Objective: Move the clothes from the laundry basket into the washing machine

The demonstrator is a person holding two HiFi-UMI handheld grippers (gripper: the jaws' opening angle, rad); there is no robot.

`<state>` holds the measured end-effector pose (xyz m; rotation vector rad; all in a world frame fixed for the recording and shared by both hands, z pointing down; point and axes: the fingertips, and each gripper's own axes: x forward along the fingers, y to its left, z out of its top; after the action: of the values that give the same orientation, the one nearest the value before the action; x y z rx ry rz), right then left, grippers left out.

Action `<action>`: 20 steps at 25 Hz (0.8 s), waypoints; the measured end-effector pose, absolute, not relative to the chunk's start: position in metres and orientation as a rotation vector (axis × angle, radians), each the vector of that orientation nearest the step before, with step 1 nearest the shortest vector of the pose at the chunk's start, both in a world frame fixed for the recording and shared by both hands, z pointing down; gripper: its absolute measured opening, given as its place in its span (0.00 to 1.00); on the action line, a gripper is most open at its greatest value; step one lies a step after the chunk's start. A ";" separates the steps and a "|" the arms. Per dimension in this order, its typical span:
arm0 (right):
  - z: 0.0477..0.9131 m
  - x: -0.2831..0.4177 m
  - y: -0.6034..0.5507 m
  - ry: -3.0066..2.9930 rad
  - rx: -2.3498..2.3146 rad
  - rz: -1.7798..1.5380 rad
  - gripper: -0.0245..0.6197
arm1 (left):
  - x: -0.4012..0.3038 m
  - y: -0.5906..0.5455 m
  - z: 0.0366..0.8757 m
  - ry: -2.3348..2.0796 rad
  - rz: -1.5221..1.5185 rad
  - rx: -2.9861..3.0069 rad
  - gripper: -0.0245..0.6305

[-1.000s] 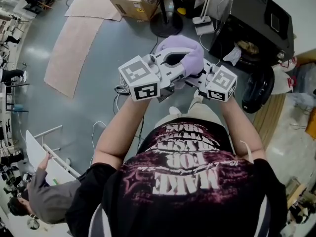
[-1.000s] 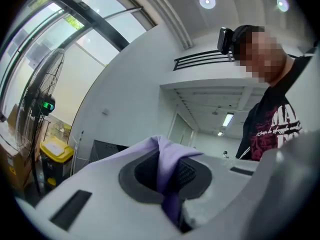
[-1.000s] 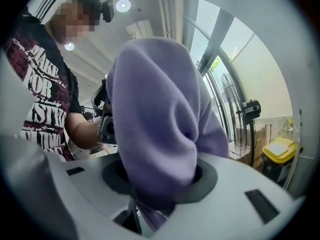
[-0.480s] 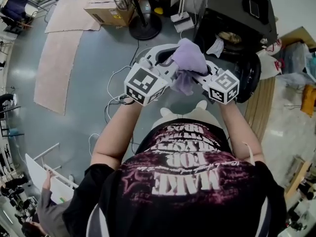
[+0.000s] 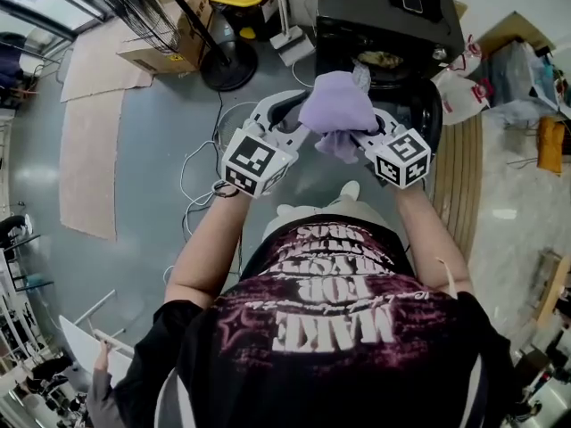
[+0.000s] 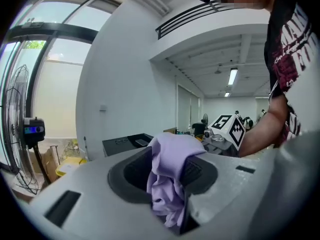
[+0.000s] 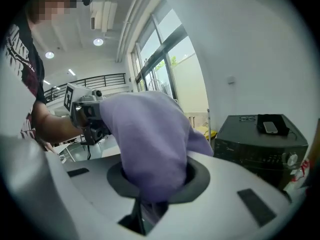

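lilac cloth [image 6: 169, 156] between just-opened jaws of left hand-held gripper [image 6: 168, 173], fan [image 6: 31, 131] at left

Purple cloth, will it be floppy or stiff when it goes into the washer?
Probably floppy: the purple cloth is bunched in soft folds with a loose end hanging down. Likely light for its size, since the mound stands puffed up instead of sagging flat.

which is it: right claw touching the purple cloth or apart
Touching. Right gripper view shows the purple cloth between the jaws of the right claw, which have just been closing on it.
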<state>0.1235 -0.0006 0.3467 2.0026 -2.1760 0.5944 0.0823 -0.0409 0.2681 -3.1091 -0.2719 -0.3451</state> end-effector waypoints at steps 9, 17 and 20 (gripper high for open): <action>0.354 0.182 0.022 -2.147 1.975 0.552 0.17 | 0.133 -0.017 0.274 -0.248 -0.390 -3.105 0.21; 0.363 0.226 0.020 -2.118 1.929 0.536 0.18 | 0.147 -0.008 0.288 -0.217 -0.500 -3.081 0.27; 0.371 0.259 0.022 -2.066 1.982 0.591 0.17 | 0.149 -0.015 0.286 -0.160 -0.485 -3.107 0.27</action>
<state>0.2593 0.0224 0.3710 1.9822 -2.0656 0.5905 0.1492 -0.0154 0.2856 -3.1075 -0.1599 -0.4846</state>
